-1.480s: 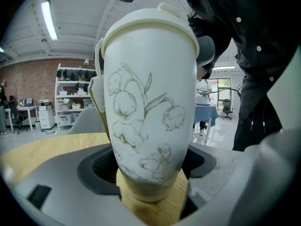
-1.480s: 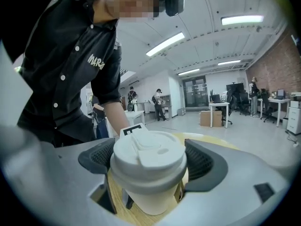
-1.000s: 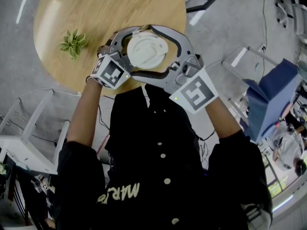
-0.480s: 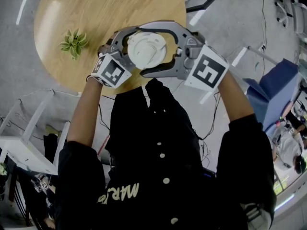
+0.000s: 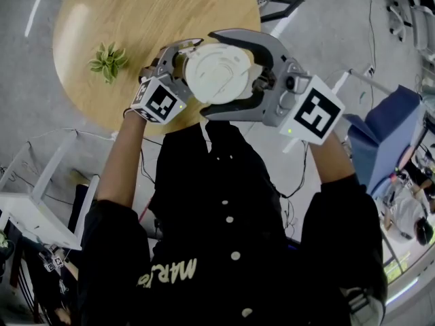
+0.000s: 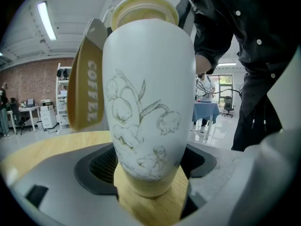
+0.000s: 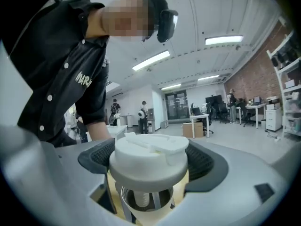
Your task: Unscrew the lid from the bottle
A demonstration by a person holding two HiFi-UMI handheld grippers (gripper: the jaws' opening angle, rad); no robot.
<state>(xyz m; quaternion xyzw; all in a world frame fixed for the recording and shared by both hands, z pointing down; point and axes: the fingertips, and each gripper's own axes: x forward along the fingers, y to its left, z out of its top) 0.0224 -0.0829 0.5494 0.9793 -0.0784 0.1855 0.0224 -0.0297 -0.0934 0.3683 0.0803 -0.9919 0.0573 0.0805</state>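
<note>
A white bottle [image 6: 148,102] with a flower drawing and a tan base stands on the round wooden table [image 5: 136,19]. My left gripper [image 6: 149,173] is shut on its lower body, a pad on each side. A tan strap [image 6: 87,93] printed COFFEE hangs from its neck. My right gripper [image 7: 150,161] is shut on the white lid [image 7: 149,157], which sits slightly above the bottle's open mouth [image 7: 143,199] with a gap showing below it. In the head view the lid [image 5: 216,66] covers the bottle, and both grippers ring it from the near side.
A small green plant [image 5: 107,61] sits on the table to the left of the bottle. The bottle is near the table's front edge, close to the person's black shirt. A blue chair [image 5: 387,134] and white frames stand on the floor at the right.
My right gripper has swung round the lid, its marker cube moving right. The lid now looks larger and nearer the head camera. The left gripper has stayed put on the bottle.
</note>
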